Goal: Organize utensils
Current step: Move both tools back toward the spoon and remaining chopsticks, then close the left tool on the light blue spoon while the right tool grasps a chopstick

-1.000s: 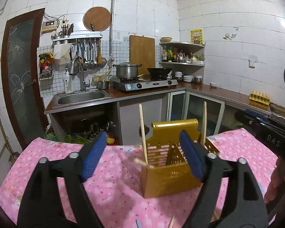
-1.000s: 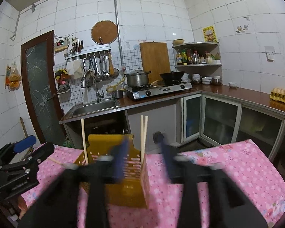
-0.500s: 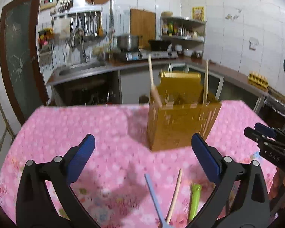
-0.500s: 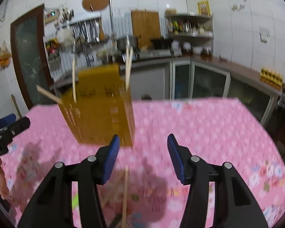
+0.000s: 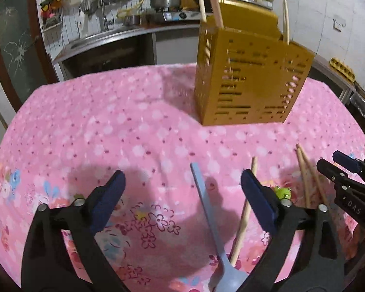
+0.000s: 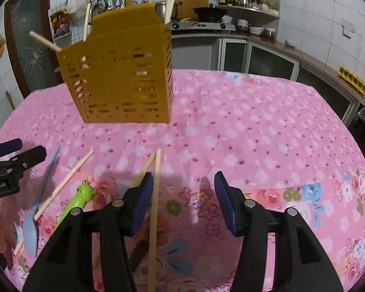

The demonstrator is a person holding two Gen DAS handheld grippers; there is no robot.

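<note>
The left gripper (image 5: pixel 182 189) points steeply down at the pink tablecloth (image 5: pixel 114 126); its jaws are wide and closing, gripping nothing, with the blue spoon (image 5: pixel 206 209) lying between them. A chopstick (image 5: pixel 244 214) passes under its right finger. The right gripper (image 6: pixel 182 194) also tilts down, jaws about half open and empty, one chopstick (image 6: pixel 155 206) just inside its left finger. The green frog-headed utensil (image 6: pixel 77 200) lies at nine o'clock from it. The yellow holder (image 6: pixel 119 77), with chopsticks standing in it, stands at eleven o'clock, well apart.
</note>
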